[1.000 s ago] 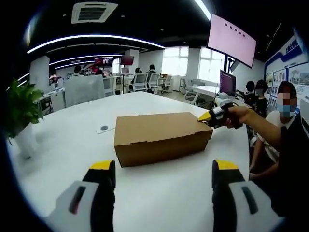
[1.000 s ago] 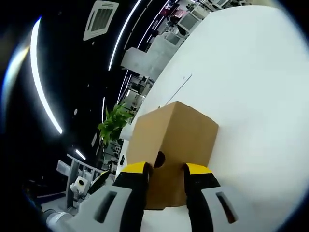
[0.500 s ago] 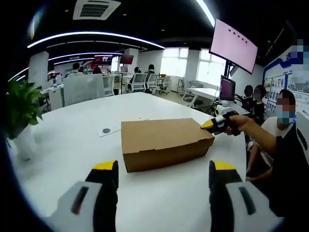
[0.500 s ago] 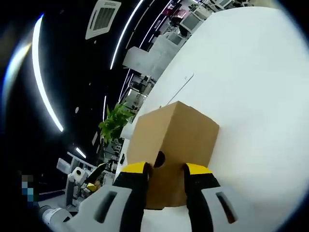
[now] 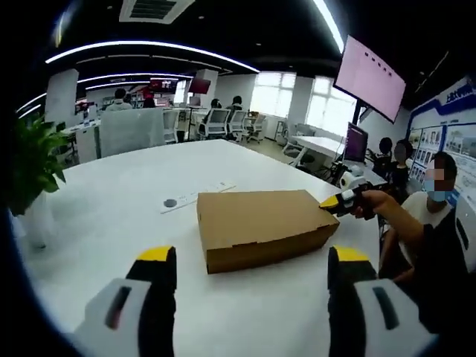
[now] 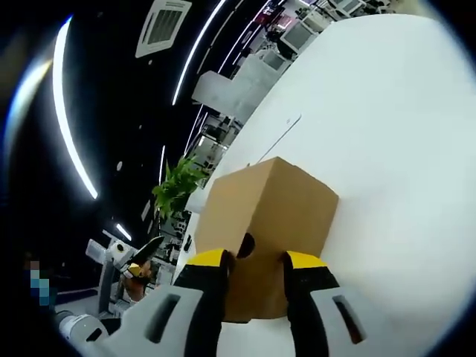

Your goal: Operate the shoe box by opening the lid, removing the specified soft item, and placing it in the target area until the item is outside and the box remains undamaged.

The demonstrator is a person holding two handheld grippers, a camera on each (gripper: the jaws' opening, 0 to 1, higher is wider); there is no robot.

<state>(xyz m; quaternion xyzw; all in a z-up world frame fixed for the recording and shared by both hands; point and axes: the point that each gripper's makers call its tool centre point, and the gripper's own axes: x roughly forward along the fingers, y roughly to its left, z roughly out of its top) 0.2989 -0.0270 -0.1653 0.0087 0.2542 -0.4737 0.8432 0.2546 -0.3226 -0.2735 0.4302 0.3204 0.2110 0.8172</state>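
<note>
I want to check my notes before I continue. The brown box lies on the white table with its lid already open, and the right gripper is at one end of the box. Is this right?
Not quite: the lid is not open. In the left gripper view the box lies closed on the white table, its top flat. The right gripper is indeed at one end of the box.

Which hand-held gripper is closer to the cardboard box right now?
Right. The right hand-held gripper is at the cardboard box's end; the left hand-held gripper hangs short of it, apart.
</note>
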